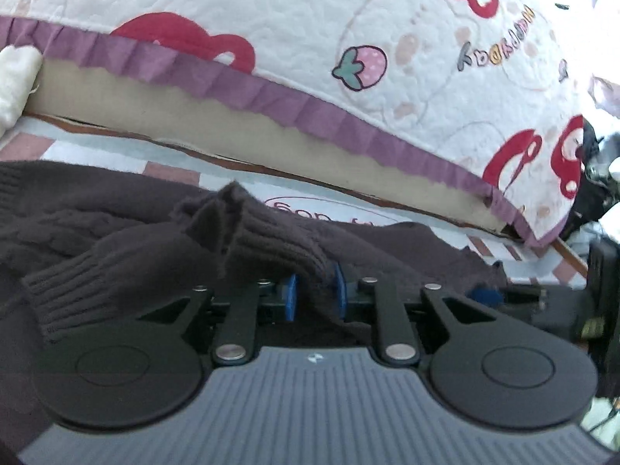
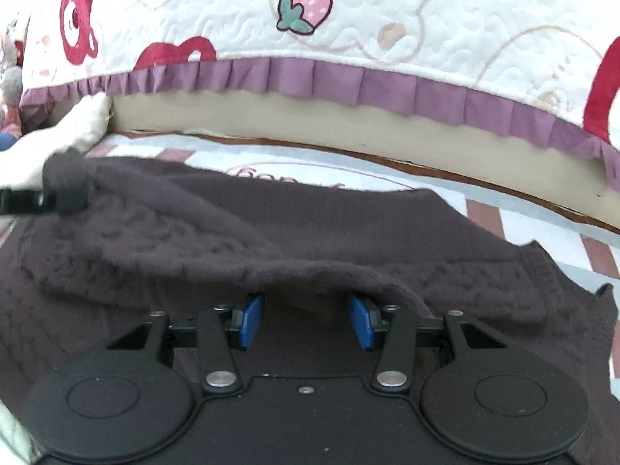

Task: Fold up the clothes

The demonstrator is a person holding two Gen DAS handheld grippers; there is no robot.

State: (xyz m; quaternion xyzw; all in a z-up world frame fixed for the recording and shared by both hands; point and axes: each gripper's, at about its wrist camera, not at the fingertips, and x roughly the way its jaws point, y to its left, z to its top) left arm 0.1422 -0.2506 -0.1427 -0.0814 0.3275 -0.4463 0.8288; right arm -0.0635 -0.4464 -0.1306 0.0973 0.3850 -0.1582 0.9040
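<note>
A dark brown knitted sweater [image 1: 116, 232] lies spread on a checkered mat. My left gripper [image 1: 316, 290] is shut on the sweater's ribbed sleeve [image 1: 271, 232], which rises bunched between the blue pads [image 1: 291, 296]. In the right wrist view the sweater [image 2: 232, 224] fills the foreground. My right gripper [image 2: 306, 319] is open, its blue pads [image 2: 250, 321] wide apart. A fold of the knit drapes over the tips, and nothing is pinched. At that view's far left, my left gripper [image 2: 54, 198] lifts a bunch of the fabric.
A bed stands just behind, with a white quilt [image 2: 426, 19] printed with strawberries and red bears, a purple ruffle [image 2: 348, 81] and a beige side [image 2: 310, 124]. The pink and white mat [image 2: 542, 228] shows beyond the sweater. A white soft item [image 1: 15, 73] lies at the left. Dark gear [image 1: 596, 201] crowds the right.
</note>
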